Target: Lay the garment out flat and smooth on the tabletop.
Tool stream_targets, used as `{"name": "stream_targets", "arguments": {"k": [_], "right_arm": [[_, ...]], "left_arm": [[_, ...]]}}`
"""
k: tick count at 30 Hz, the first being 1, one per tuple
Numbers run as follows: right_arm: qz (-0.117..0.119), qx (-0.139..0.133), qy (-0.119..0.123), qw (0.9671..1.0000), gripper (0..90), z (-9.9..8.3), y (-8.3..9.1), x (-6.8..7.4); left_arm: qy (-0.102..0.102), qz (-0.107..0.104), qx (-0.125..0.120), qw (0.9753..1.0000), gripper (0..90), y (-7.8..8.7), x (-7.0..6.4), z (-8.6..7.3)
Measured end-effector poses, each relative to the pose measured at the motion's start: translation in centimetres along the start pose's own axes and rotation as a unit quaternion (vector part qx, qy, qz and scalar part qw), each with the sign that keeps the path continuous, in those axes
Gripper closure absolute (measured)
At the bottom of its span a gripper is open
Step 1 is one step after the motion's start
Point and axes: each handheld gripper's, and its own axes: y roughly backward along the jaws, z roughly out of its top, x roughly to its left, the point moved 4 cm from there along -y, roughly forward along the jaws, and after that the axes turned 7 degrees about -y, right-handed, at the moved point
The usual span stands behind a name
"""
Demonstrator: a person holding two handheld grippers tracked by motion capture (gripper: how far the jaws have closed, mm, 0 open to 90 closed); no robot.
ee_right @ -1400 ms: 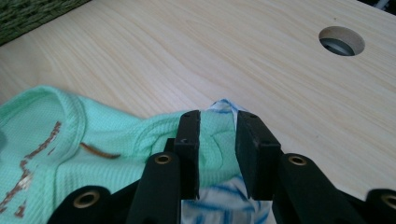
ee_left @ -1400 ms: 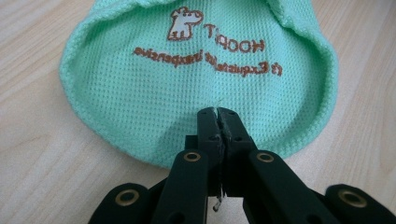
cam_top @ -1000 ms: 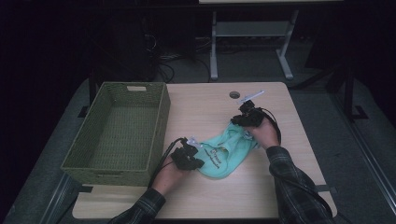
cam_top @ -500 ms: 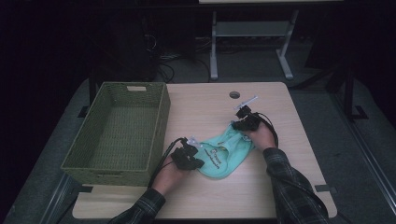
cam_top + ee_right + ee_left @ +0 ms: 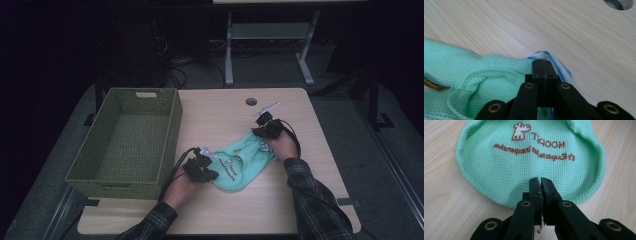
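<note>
A small mint-green knit garment (image 5: 240, 159) with a brown dog logo and lettering lies bunched on the wooden table (image 5: 225, 107). My left gripper (image 5: 210, 172) is at its near-left hem; in the left gripper view the jaws are pressed together on the fabric (image 5: 524, 165), with the left gripper (image 5: 540, 180) pinching a small fold. My right gripper (image 5: 261, 131) is at the far-right end of the garment. In the right gripper view the right gripper (image 5: 542, 61) is shut on the green cloth (image 5: 474, 75) where a blue-striped white edge (image 5: 560, 63) pokes out.
A green woven basket (image 5: 172, 132), with nothing in it, stands on the left part of the table, close to my left hand. A round cable hole (image 5: 251, 101) lies in the tabletop beyond the right gripper. Bare wood surrounds the garment.
The right gripper has drawn slightly nearer and leftward with its end of the garment, bunching the cloth a little. The left gripper has stayed put.
</note>
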Motion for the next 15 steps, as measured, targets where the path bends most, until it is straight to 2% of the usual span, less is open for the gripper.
{"name": "stream_targets", "arguments": {"k": [7, 10, 12, 15], "right_arm": [[-0.019, 0.001, -0.014, 0.9997, 90.0, -0.2, -0.1, -1.2], [-0.003, -0.009, -0.023, 0.9997, 89.8, -0.3, -0.2, -1.1], [0.013, -0.025, -0.032, 0.9991, 85.6, -0.3, 0.4, -1.0], [0.020, -0.040, -0.035, 0.9984, 83.7, -0.4, 1.5, -0.9]], "left_arm": [[0.000, 0.000, 0.000, 1.0000, 87.2, 0.0, 0.0, 0.0], [-0.001, -0.001, 0.001, 1.0000, 87.1, 0.0, 0.0, 0.0], [0.003, -0.001, -0.007, 1.0000, 87.0, -0.1, -0.1, 0.0], [0.004, -0.005, -0.005, 1.0000, 86.3, -0.1, 0.0, 0.1]]}}
